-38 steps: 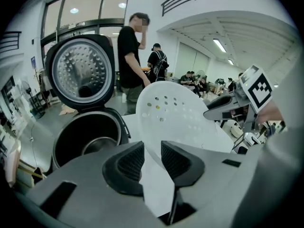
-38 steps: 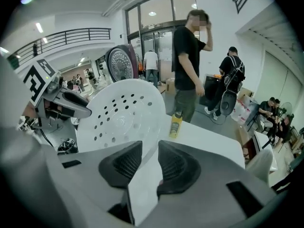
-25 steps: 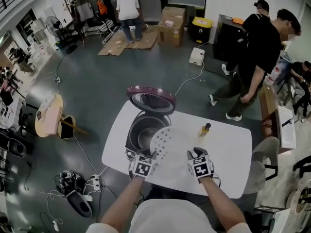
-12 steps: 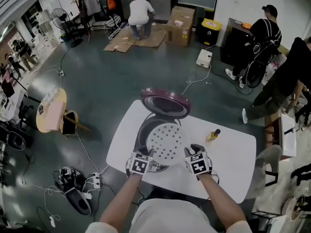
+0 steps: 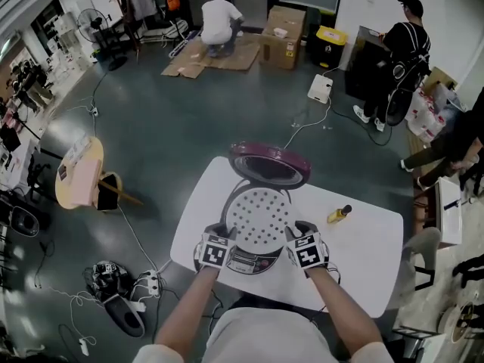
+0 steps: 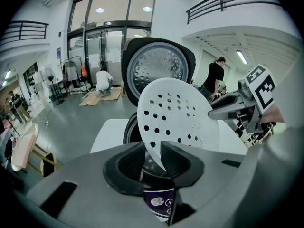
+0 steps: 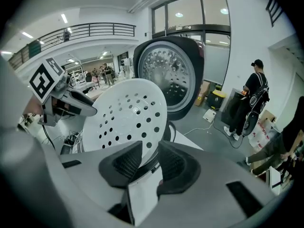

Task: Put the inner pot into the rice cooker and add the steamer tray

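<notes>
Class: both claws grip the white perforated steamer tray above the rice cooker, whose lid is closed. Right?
No: the lid stands open, as the head view shows. Both the left claw and right claw do grip the steamer tray above the rice cooker.

On the table [image 5: 363, 255], rice cooker [image 5: 246, 262] with steamer tray [image 5: 259, 218] over its opening, bottle [image 5: 339, 215] to the right.

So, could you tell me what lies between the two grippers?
The steamer tray, its opposite edges held by the left gripper and right gripper, as the head view shows.
</notes>
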Demonstrator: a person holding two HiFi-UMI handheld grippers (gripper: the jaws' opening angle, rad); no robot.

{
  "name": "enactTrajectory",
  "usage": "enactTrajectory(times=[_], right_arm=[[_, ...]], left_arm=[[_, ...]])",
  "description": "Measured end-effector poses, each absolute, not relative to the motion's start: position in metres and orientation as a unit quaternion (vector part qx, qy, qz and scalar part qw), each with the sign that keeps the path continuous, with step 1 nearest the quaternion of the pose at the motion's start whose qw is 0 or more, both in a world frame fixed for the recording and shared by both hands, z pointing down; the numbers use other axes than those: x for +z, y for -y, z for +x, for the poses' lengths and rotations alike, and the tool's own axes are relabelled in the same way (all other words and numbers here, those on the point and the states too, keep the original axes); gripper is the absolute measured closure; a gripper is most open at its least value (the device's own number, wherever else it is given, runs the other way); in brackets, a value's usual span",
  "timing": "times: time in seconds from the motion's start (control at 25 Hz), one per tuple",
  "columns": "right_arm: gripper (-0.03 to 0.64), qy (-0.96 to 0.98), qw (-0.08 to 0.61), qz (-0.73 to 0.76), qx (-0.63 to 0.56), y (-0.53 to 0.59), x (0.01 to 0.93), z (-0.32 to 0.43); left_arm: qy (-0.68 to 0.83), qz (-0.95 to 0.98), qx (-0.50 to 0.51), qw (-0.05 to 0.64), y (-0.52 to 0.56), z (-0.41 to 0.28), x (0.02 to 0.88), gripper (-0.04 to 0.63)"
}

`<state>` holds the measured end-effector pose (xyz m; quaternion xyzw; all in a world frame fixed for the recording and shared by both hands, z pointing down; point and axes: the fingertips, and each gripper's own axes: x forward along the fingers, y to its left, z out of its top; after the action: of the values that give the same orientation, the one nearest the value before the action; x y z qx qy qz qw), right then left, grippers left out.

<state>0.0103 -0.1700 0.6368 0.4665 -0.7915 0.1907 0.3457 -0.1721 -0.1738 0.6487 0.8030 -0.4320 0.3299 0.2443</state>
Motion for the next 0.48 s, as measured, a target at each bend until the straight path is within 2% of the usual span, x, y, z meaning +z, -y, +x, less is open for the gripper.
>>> enactTrajectory(times=[0.48], right_arm=[[0.499, 0.773, 0.374, 0.462, 0.22, 0.178, 0.668, -0.014]], left_arm=[[0.402, 0.792, 0.384, 0.253, 0.187, -0.194, 0.684, 0.469]])
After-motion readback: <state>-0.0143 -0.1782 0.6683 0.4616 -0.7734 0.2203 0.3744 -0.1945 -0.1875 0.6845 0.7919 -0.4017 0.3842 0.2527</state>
